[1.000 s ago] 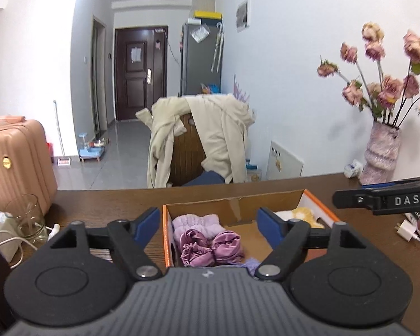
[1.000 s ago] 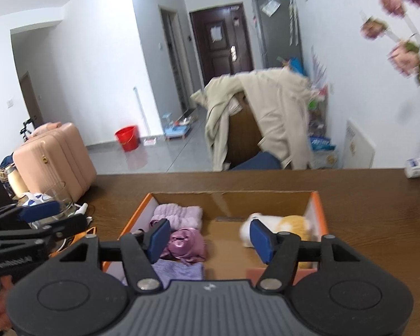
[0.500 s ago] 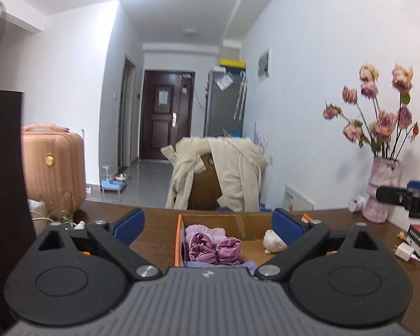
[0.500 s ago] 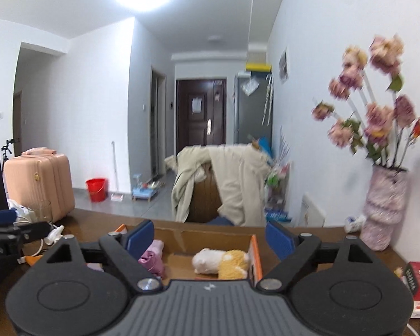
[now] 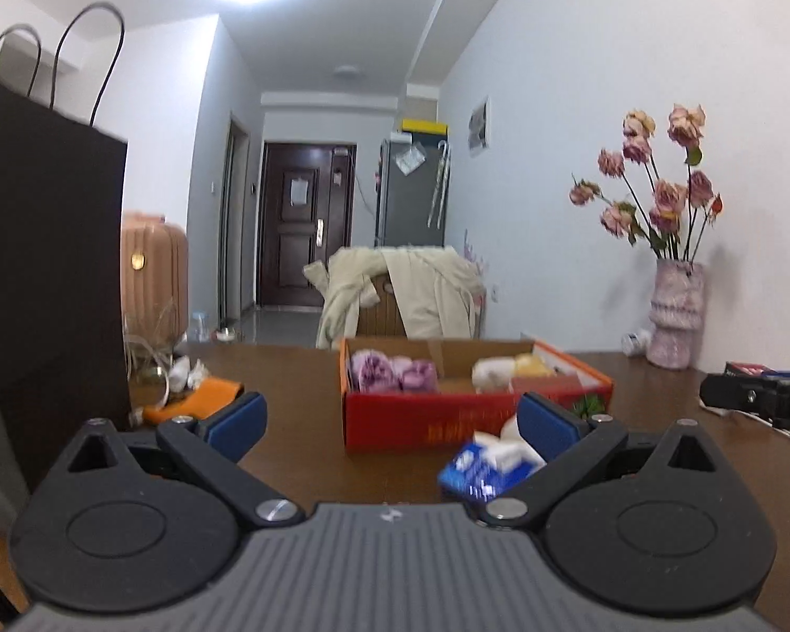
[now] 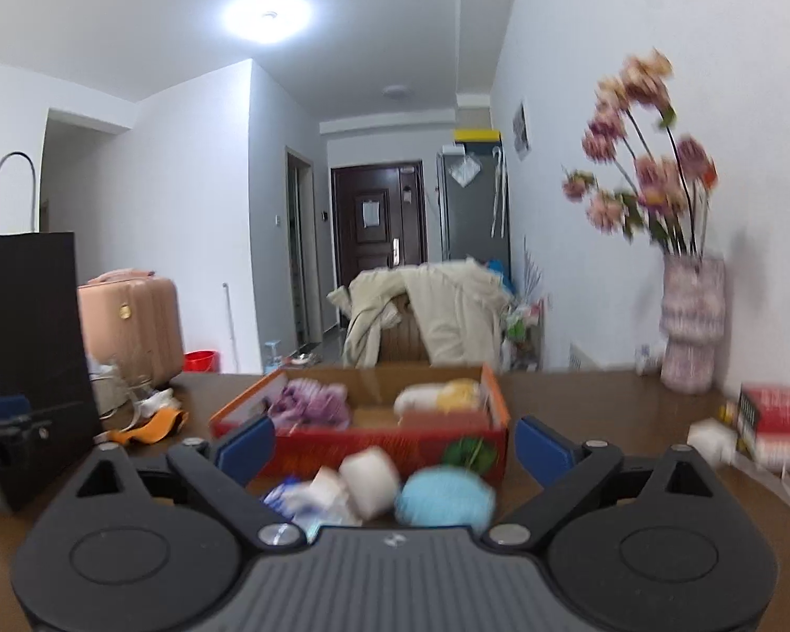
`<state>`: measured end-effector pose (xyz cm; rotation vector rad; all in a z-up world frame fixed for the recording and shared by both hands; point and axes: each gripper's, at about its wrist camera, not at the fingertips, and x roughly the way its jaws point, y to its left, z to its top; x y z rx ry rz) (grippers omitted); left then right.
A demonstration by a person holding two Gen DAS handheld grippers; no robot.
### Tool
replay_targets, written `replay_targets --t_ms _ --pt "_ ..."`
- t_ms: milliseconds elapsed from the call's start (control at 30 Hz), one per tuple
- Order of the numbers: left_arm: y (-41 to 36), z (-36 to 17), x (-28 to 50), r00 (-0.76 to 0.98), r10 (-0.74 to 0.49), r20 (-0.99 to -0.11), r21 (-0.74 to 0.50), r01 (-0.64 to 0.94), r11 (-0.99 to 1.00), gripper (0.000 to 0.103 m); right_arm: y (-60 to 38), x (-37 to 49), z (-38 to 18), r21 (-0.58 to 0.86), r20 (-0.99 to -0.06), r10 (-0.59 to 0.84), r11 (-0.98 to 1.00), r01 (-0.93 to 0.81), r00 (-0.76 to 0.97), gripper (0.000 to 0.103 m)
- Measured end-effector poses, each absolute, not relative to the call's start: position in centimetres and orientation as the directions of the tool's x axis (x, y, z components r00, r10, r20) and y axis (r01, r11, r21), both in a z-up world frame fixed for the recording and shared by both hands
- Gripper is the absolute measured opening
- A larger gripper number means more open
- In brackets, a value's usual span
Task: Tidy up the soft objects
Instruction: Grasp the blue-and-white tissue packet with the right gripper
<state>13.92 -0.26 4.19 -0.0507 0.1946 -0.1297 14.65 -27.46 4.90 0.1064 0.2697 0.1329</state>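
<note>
An orange cardboard box [image 5: 437, 416] [image 6: 374, 442] stands on the brown table. It holds purple soft items [image 5: 389, 371] [image 6: 310, 400] on the left and a white-and-yellow plush [image 5: 505, 368] [image 6: 437, 395] on the right. In front of the box lie a blue-and-white packet [image 5: 484, 468] [image 6: 295, 500], a white roll [image 6: 368, 474], a light blue ball [image 6: 445, 495] and a green ball [image 6: 474, 453]. My left gripper [image 5: 389, 421] is open and empty, low before the box. My right gripper [image 6: 395, 447] is open and empty, just behind the loose items.
A tall black paper bag [image 5: 42, 274] [image 6: 26, 337] stands on the left. An orange cloth [image 5: 200, 395] [image 6: 152, 424] lies beside it. A vase of pink flowers [image 5: 677, 316] [image 6: 692, 326] stands at the right wall, with red books [image 6: 777, 421] near it. A chair draped with a coat [image 5: 405, 295] is behind the table.
Both grippers have pulled back from over the box and dropped low. The box is now farther off, and the loose items in front of it have come into view.
</note>
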Motion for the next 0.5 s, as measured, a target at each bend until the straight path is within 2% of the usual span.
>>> replay_targets --t_ms 100,233,500 --pt "0.1 3.8 14.5 0.969 -0.133 -0.210 -0.078 0.119 0.990 0.103 -27.3 14.1 4.0 0.122 -0.297 0.151 0.985 -0.120 0.943 0.098" --pt "0.3 3.7 15.6 0.965 -0.128 -0.227 -0.092 0.110 0.990 0.103 -27.2 13.9 3.9 0.139 -0.283 0.152 0.983 -0.116 0.947 0.098" --pt "0.0 2.8 17.8 0.955 -0.150 -0.255 -0.084 0.133 0.988 0.103 -26.1 16.0 3.1 0.116 -0.323 0.201 0.978 -0.172 0.925 0.084"
